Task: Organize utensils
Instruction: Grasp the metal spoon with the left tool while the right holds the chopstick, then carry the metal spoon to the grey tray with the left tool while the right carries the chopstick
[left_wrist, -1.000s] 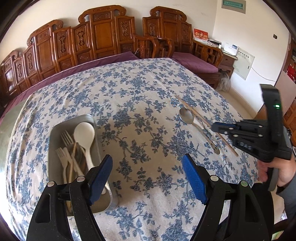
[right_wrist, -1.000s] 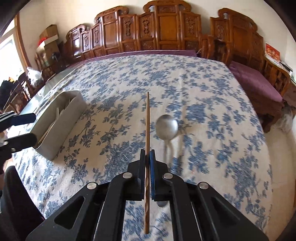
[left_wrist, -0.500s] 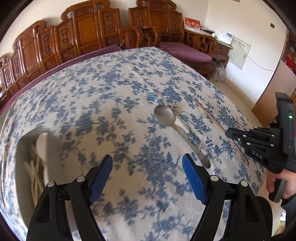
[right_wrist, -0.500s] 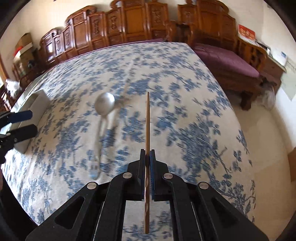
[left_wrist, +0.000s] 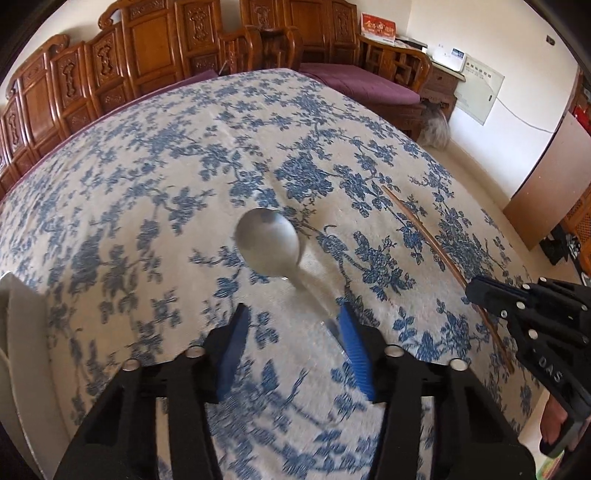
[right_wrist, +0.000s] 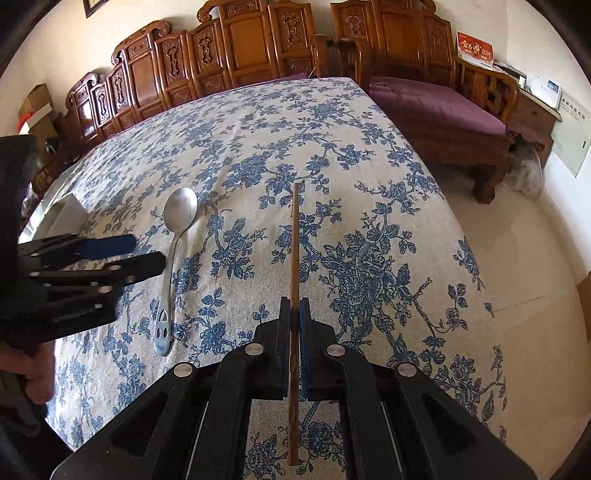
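A metal spoon (left_wrist: 267, 240) lies on the floral tablecloth, bowl away from me; it also shows in the right wrist view (right_wrist: 173, 251). My left gripper (left_wrist: 291, 317) is open, low over the spoon's handle, its blue pads (left_wrist: 352, 347) on either side of it. My right gripper (right_wrist: 294, 310) is shut on a wooden chopstick (right_wrist: 294, 240), held level above the cloth to the right of the spoon. The chopstick (left_wrist: 424, 232) and right gripper (left_wrist: 476, 291) also show at the right of the left wrist view. The metal utensil tray (left_wrist: 18, 332) sits at the left edge.
The table (right_wrist: 369, 184) wears a blue floral cloth. Carved wooden chairs (right_wrist: 240, 48) line its far side. A wooden bench with a purple cushion (right_wrist: 443, 107) stands at the right. The table's right edge drops to a pale floor (right_wrist: 535, 258).
My left gripper has swung right from the tray to the spoon, dropped close over its handle and narrowed its jaws. The right gripper has moved right with the chopstick.
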